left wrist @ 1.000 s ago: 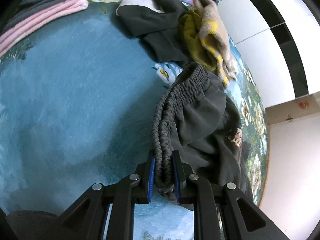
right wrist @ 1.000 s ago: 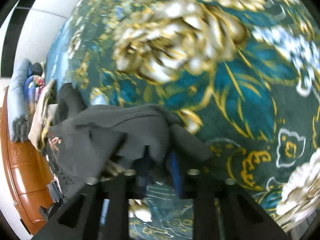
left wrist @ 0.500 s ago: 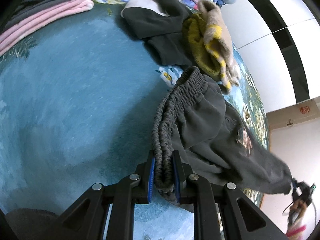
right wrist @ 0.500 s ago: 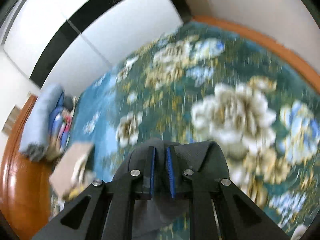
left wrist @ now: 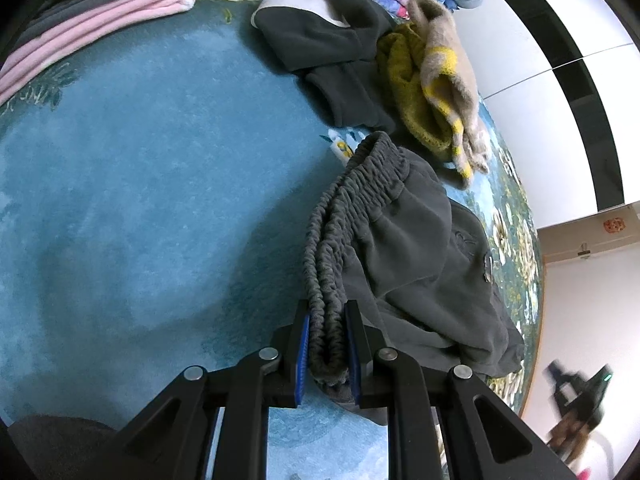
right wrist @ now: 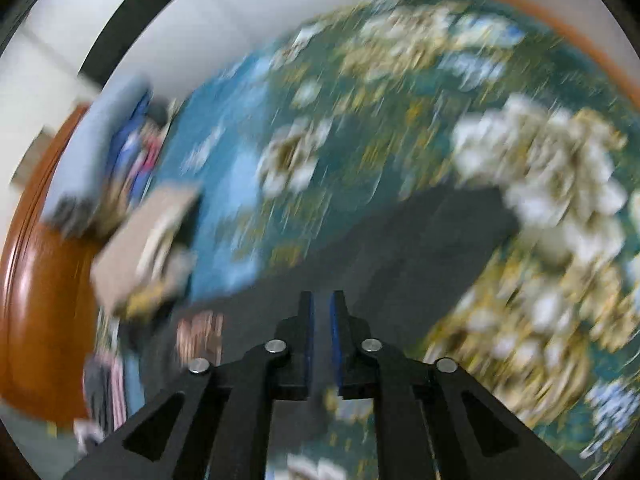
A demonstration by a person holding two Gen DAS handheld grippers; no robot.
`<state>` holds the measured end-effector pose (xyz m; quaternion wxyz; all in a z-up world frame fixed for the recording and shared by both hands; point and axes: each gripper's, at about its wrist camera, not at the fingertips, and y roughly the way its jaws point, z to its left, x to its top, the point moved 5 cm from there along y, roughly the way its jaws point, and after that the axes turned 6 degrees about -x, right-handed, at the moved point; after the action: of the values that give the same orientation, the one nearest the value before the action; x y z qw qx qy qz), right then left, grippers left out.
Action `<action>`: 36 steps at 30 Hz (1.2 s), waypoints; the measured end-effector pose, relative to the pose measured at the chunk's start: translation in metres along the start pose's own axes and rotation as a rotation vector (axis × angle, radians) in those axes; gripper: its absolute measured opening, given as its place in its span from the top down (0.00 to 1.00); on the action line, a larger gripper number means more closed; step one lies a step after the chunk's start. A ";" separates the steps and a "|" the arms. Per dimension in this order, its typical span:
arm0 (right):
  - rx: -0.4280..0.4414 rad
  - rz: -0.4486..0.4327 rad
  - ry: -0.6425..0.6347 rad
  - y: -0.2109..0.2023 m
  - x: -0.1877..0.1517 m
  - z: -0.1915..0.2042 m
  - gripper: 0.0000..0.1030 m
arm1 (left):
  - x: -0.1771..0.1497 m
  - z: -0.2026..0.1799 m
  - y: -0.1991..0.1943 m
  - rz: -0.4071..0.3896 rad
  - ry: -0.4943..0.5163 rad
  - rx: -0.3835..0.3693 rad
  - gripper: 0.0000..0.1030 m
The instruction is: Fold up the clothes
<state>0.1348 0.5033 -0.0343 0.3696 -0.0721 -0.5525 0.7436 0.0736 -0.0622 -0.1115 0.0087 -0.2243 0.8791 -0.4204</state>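
Because the right wrist view is smearing with motion blur, the floral bedspread (right wrist: pixel 400 128) and the dark cloth under the right gripper (right wrist: pixel 319 312) are hard to read; its blue pads are sitting close together, yet whether fabric is lying between them cannot be told. In the left wrist view the left gripper (left wrist: pixel 326 336) is pinching the gathered elastic waistband of the grey trousers (left wrist: pixel 404 256), which are lying crumpled on the blue bedspread (left wrist: pixel 140 200). A dark jumper (left wrist: pixel 328 40) and a yellow knit (left wrist: pixel 424 80) are lying beyond, near the waistband's far end.
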 end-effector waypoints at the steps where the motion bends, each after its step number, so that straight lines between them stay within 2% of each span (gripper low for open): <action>1: 0.023 0.032 -0.017 0.009 -0.014 0.004 0.77 | 0.000 -0.001 0.000 0.000 0.002 -0.002 0.83; 2: 0.026 0.076 -0.027 0.025 -0.031 0.006 0.68 | 0.000 -0.002 0.000 0.000 0.004 -0.004 0.83; 6: 0.037 0.247 -0.066 0.085 -0.096 0.016 0.66 | 0.000 -0.006 -0.007 -0.025 0.017 -0.041 0.83; 9: 0.030 0.235 -0.079 0.109 -0.103 0.029 0.61 | 0.004 -0.004 -0.018 -0.080 -0.009 -0.096 0.84; 11: -0.008 0.210 -0.077 0.120 -0.102 0.034 0.61 | 0.006 -0.001 -0.024 -0.111 -0.027 -0.127 0.84; 13: -0.034 0.222 -0.039 0.128 -0.106 0.036 0.60 | 0.006 0.001 -0.024 -0.116 -0.037 -0.129 0.84; 14: -0.042 0.228 -0.023 0.131 -0.107 0.038 0.63 | 0.007 0.001 -0.025 -0.119 -0.039 -0.132 0.84; 15: -0.025 0.237 -0.020 0.127 -0.109 0.042 0.76 | 0.007 0.002 -0.025 -0.123 -0.043 -0.137 0.84; 17: 0.014 0.252 -0.013 0.118 -0.112 0.051 0.91 | 0.008 0.004 -0.026 -0.127 -0.056 -0.153 0.84; 21: 0.181 0.204 0.036 0.063 -0.100 0.062 0.93 | 0.009 0.005 -0.028 -0.123 -0.064 -0.203 0.84; 25: 0.281 0.056 -0.078 -0.031 -0.082 0.103 0.94 | 0.007 -0.003 -0.030 -0.113 -0.024 -0.234 0.84; 26: 0.300 0.019 -0.124 -0.053 -0.080 0.117 0.94 | 0.007 -0.004 -0.031 -0.114 -0.019 -0.236 0.84; 30: 0.271 -0.037 -0.328 -0.083 -0.092 0.161 0.93 | 0.007 -0.002 -0.033 -0.109 -0.022 -0.231 0.84; 32: 0.251 0.062 -0.306 -0.051 -0.108 0.165 0.93 | 0.007 -0.002 -0.033 -0.098 -0.016 -0.218 0.84; 36: 0.161 0.225 -0.291 -0.002 -0.145 0.140 0.93 | 0.005 0.000 -0.033 -0.084 -0.007 -0.208 0.89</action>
<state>0.1676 0.3042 -0.0230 0.2050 0.0048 -0.5274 0.8245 0.0818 -0.0824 -0.0861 -0.0294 -0.2622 0.9078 -0.3259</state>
